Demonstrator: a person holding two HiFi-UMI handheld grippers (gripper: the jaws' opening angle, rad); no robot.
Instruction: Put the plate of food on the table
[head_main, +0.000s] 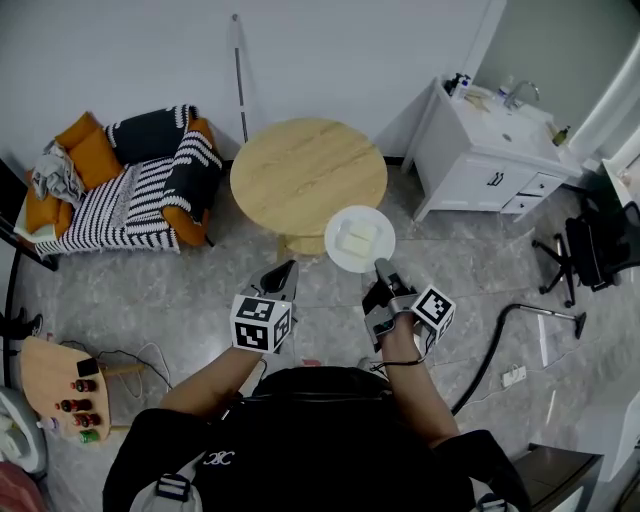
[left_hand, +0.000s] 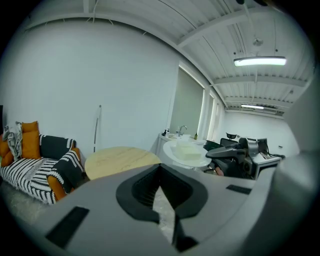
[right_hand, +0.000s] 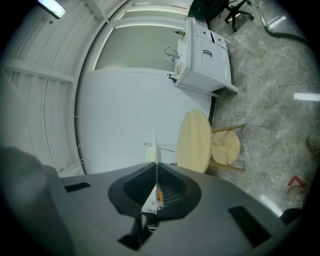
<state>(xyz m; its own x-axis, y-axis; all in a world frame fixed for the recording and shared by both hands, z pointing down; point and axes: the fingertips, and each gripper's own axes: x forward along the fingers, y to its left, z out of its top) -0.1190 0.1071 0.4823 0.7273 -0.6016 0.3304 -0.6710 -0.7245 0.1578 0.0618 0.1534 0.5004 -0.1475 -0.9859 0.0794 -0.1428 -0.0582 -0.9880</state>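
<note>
A white plate (head_main: 360, 238) with pale blocks of food hangs just off the near edge of the round wooden table (head_main: 308, 175). My right gripper (head_main: 381, 267) is shut on the plate's near rim. In the right gripper view the plate (right_hand: 155, 147) shows edge-on, pinched in that gripper (right_hand: 156, 166), with the table (right_hand: 195, 142) beyond. My left gripper (head_main: 289, 268) is held beside it to the left, shut and holding nothing. In the left gripper view its tips (left_hand: 160, 166) meet, and the plate (left_hand: 187, 152) and the right gripper (left_hand: 235, 156) sit to the right of the table (left_hand: 120, 160).
A striped sofa with orange cushions (head_main: 130, 190) stands left of the table. A white sink cabinet (head_main: 490, 150) is at the right, with an office chair (head_main: 590, 250) and a vacuum hose (head_main: 505, 335) on the floor. A small wooden stand with bottles (head_main: 60, 385) is at lower left.
</note>
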